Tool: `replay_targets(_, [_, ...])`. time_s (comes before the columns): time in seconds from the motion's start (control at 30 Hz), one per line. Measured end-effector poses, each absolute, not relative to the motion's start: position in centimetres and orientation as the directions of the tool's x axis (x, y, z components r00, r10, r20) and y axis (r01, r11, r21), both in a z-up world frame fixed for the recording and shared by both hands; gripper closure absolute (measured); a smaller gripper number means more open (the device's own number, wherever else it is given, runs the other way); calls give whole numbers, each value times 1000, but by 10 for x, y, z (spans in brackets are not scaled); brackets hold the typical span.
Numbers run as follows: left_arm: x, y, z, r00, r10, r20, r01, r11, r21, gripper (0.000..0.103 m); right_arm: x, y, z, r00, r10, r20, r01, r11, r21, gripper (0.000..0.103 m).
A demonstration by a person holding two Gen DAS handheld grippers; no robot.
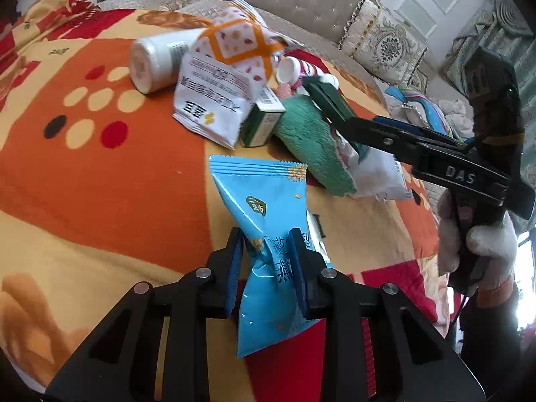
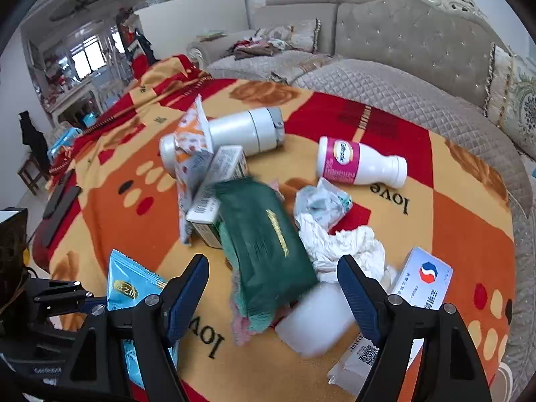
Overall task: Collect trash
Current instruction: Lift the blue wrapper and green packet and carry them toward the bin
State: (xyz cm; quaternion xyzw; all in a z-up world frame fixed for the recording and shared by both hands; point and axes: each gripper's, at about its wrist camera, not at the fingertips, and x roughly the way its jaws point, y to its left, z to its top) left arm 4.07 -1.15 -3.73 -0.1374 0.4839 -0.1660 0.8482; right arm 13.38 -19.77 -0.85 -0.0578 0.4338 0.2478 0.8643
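Observation:
My left gripper (image 1: 268, 251) is shut on a blue snack wrapper (image 1: 264, 201), its pads pinching the wrapper's twisted middle just above the blanket; the wrapper (image 2: 129, 288) also shows at the lower left of the right wrist view. My right gripper (image 2: 273, 261) is open and hovers over a dark green packet (image 2: 268, 244), which is blurred and lies on a teal towel (image 1: 311, 140). Nothing is pressed between its fingers. A gloved hand (image 1: 485, 244) holds that gripper at the right of the left wrist view.
On the orange and red blanket (image 2: 469, 217) lie a pink-labelled white bottle (image 2: 358, 164), a white canister (image 2: 248, 130), an orange patterned wrapper (image 2: 191, 140), a small carton (image 2: 217, 184), crumpled tissue (image 2: 341, 244) and a white and blue box (image 2: 425, 278). A grey sofa (image 2: 402, 33) stands behind.

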Motion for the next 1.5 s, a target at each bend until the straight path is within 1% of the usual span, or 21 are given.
replay_targets(0.17, [41, 1, -40, 479, -412, -775, 122, 906, -406, 80, 143, -198, -11, 496, 359, -791, -477, 873, 97, 22])
replay_targets(0.37, [37, -5, -43, 480, -407, -777, 134, 910, -393, 80, 163, -191, -24, 443, 404, -800, -464, 867, 180, 22])
replay_targets(0.4, [38, -5, -44, 480, -404, -779, 135, 911, -390, 79, 164, -190, -25, 439, 407, -801, -462, 867, 187, 26])
replay_targets(0.43, [39, -6, -45, 479, -402, -780, 135, 912, -387, 79, 163, -189, -26, 435, 409, -803, -460, 867, 192, 42])
replay_targets(0.5, [40, -7, -48, 466, -405, -787, 134, 911, -389, 70, 161, -189, -27, 421, 424, -802, -456, 863, 217, 65])
replay_targets(0.53, [40, -8, -52, 454, -406, -793, 136, 911, -388, 68, 159, -190, -26, 429, 427, -796, -456, 863, 218, 66])
replay_targets(0.6, [41, -13, -57, 442, -402, -802, 147, 914, -377, 59, 149, -194, -21, 463, 421, -780, -454, 868, 199, 67])
replay_targets(0.67, [40, -15, -57, 448, -407, -796, 160, 912, -377, 55, 141, -200, -15, 480, 431, -764, -446, 870, 210, 67])
replay_targets(0.73, [40, -18, -57, 452, -401, -797, 161, 915, -370, 55, 130, -207, -7, 494, 452, -743, -441, 866, 234, 67])
replay_targets(0.8, [40, -21, -56, 455, -399, -796, 162, 916, -366, 57, 116, -213, 3, 509, 468, -722, -444, 861, 245, 67])
replay_targets(0.83, [39, -22, -56, 453, -397, -798, 166, 917, -362, 63, 109, -215, 6, 515, 472, -715, -446, 861, 246, 68])
replay_targets(0.87, [38, -24, -57, 439, -400, -805, 174, 916, -360, 73, 99, -217, 10, 523, 476, -707, -448, 859, 247, 68])
replay_targets(0.97, [32, -28, -54, 445, -393, -804, 180, 919, -350, 73, 78, -224, 16, 544, 481, -687, -446, 860, 248, 67])
replay_targets(1.0, [30, -29, -51, 452, -394, -800, 183, 919, -349, 80, 71, -228, 17, 549, 483, -682, -441, 860, 255, 67])
replay_targets(1.17, [24, -37, -32, 486, -404, -775, 200, 914, -352, 80, 45, -247, 15, 566, 478, -672, -410, 870, 274, 67])
replay_targets(1.5, [10, -82, 1, 505, -446, -739, 300, 894, -334, 80, 8, -293, -1, 595, 425, -682, -304, 905, 299, 67])
